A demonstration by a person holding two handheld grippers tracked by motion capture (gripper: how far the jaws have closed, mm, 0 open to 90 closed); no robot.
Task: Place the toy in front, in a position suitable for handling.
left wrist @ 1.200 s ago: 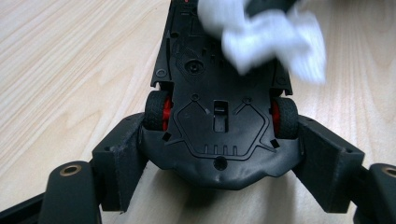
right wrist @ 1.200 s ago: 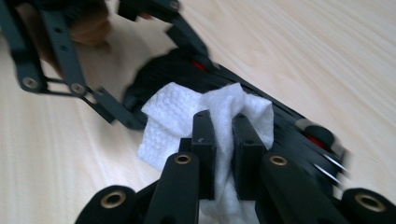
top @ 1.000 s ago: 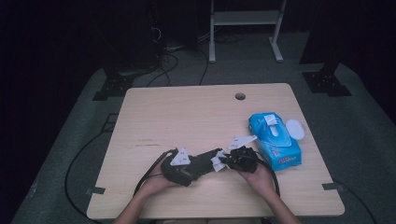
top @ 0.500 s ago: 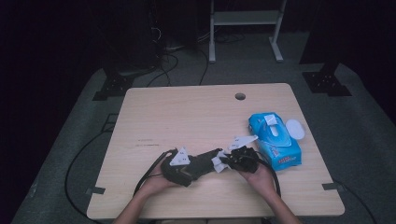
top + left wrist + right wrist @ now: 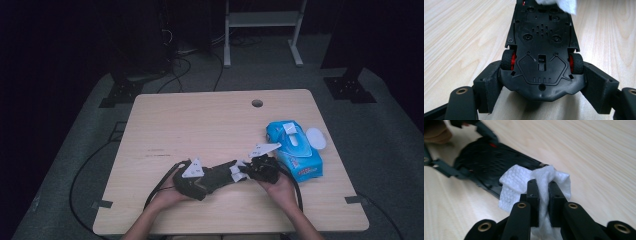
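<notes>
A black toy car (image 5: 541, 50) with red wheel hubs lies upside down, its underside up. My left gripper (image 5: 541, 85) is shut on its end, jaws pressing the two wheels. In the high view the left gripper (image 5: 196, 179) holds the toy car (image 5: 220, 175) just over the table's front middle. My right gripper (image 5: 543, 192) is shut on a white wipe (image 5: 519, 182), which rests against the car's other end (image 5: 499, 162). That wipe (image 5: 239, 171) shows between the two grippers, with the right gripper (image 5: 261, 168) just to its right.
A blue pack of wipes (image 5: 294, 149) with its white lid flipped open lies at the table's right side, close behind my right hand. The wooden table (image 5: 200, 125) has a cable hole (image 5: 257, 103) near its far edge. Cables trail off the front left.
Almost nothing has moved: both grippers stay where they were, with the wipe still against the car's end.
</notes>
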